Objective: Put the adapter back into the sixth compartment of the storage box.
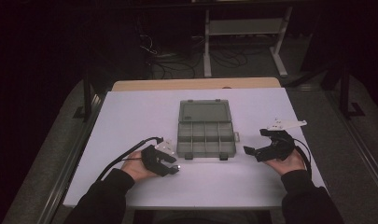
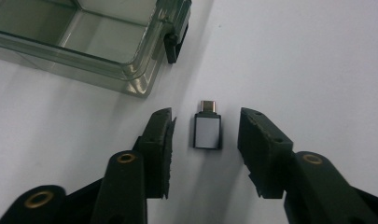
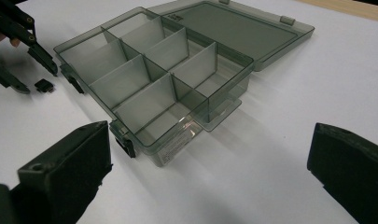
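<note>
Left gripper view: the left gripper [image 2: 206,140] straddles a small USB adapter [image 2: 207,130], jaws apart, not touching it. Organizer box [image 2: 91,42] sits at 11 o'clock. Right gripper [image 1: 261,142] jaws are apart, holding nothing.

- Smoky grey translucent compartment box [image 1: 206,132] is showing black latches [image 3: 126,142].
- Small adapter [image 2: 207,130] is showing a silver face, black edges.
- White tabletop [image 1: 130,121] is lying plain.

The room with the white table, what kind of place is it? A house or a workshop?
Probably a lab or workshop, not a house. The white table stands in a dark room, cables lie tangled on the floor behind it, and a metal stand stands there too.
</note>
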`<control>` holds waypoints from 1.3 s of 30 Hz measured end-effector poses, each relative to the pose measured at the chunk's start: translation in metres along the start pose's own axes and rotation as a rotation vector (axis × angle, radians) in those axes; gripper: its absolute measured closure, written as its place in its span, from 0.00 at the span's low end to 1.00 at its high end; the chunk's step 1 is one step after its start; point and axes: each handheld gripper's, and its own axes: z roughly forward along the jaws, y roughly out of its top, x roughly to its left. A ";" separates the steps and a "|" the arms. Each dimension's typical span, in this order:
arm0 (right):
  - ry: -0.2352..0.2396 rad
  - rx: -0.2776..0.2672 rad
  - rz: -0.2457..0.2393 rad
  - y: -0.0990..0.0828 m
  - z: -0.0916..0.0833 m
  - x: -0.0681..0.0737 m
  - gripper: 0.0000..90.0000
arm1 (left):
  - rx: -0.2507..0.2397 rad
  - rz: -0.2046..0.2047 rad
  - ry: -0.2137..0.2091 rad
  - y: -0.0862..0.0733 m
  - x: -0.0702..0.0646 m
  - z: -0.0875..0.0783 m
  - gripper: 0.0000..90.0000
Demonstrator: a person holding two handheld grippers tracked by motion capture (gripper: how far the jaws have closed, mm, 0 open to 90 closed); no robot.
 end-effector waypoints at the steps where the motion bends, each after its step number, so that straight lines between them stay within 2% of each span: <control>1: 0.000 0.000 -0.001 0.000 0.000 0.000 0.00 | -0.002 0.000 0.002 0.000 0.000 0.000 0.64; 13: 0.003 0.004 -0.006 0.000 0.001 0.000 0.00 | -0.006 0.035 0.002 0.002 0.000 0.001 0.84; 18: 0.004 0.003 -0.005 0.000 0.000 0.000 0.00 | 0.000 0.030 -0.009 0.002 0.001 0.000 0.85; 23: 0.003 0.004 -0.005 0.000 0.000 0.000 0.00 | 0.020 0.042 -0.017 0.002 0.002 -0.002 0.85; 30: 0.003 0.003 -0.005 0.000 0.000 0.000 0.00 | -0.016 0.024 -0.018 0.000 0.005 -0.015 0.85; 39: 0.003 0.005 -0.003 0.000 0.000 0.000 0.00 | -0.035 0.028 -0.010 0.002 0.002 -0.025 0.85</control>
